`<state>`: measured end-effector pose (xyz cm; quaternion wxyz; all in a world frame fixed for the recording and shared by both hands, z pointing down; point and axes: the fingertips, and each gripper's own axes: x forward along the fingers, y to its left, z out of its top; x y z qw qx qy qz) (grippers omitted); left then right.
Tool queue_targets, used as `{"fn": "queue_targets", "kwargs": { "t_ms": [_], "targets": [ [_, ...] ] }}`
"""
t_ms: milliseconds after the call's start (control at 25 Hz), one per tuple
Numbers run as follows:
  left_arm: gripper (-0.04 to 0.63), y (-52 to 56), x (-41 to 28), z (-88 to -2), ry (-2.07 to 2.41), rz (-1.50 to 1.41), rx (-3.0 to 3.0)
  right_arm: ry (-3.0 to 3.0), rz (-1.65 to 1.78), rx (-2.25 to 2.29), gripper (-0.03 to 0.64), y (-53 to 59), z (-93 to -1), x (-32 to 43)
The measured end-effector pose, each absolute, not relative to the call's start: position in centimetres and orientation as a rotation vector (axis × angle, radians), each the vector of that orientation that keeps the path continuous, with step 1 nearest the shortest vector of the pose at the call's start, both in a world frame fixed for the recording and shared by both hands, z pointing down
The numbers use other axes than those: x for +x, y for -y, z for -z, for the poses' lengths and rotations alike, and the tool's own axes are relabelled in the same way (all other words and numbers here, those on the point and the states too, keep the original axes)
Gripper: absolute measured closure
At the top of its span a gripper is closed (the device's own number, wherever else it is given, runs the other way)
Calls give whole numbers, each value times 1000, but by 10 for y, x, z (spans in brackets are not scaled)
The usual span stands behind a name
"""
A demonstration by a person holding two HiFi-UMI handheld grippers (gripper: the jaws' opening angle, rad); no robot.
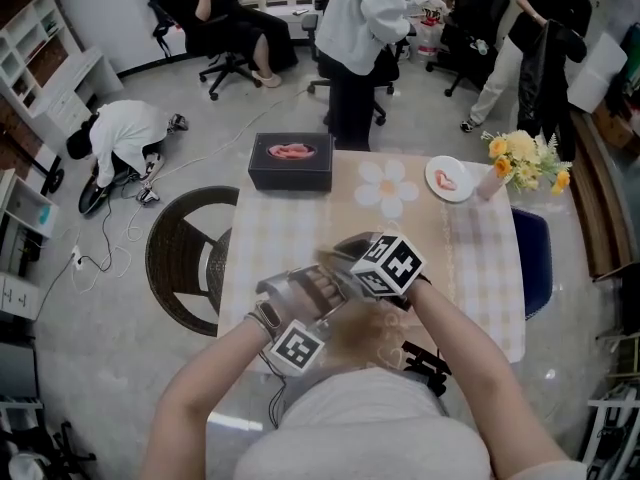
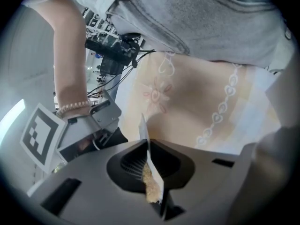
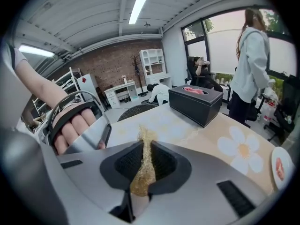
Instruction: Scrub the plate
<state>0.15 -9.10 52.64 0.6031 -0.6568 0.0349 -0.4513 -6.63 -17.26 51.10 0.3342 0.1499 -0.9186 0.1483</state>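
While the left hand-held gripper [image 2: 149, 165] is pressed tight on the rim of the plate [image 2: 143, 128], seen edge-on as a thin pale sheet, the right hand-held gripper [image 3: 145, 158] pinches a tan fibrous scrubber [image 3: 146, 137] whose tuft pokes out past the jaws. Both are held up over the near edge of the worktop [image 1: 300, 228], close to the person's body (the head view blurs the spot where the two tools meet, so I cannot say whether pad and plate touch). A shred of tan fibre sits in the left jaws beside the plate.

To scrub well, I judge the left grip needs to be firm, since a thin rim can pivot under a sideways push. Strokes are better run toward the clamped rim than across it, with the tuft and not the hard jaw tips.

Room is generous, as the middle of the worktop is bare cloth. A black box [image 1: 290, 163] stands at the far left corner, and a small white dish [image 1: 447, 179] and flowers [image 1: 525, 158] sit by the far right corner. A standing person [image 1: 355, 28] is just beyond the far edge, and a wicker chair [image 1: 185, 258] sits off the left edge. The tightest limit is the person's own torso at the near edge.
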Motion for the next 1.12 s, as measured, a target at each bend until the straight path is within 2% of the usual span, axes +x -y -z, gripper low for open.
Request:
{"fn": "queue_targets", "kwargs": {
  "t_ms": [760, 1120],
  "targets": [
    [576, 91, -1, -528, -78, 1055, -1540, 2321, -476, 551, 569, 225, -547, -58],
    [577, 93, 0, -525, -93, 1055, -1552, 2271, -548, 642, 570, 242, -562, -32]
  ]
}}
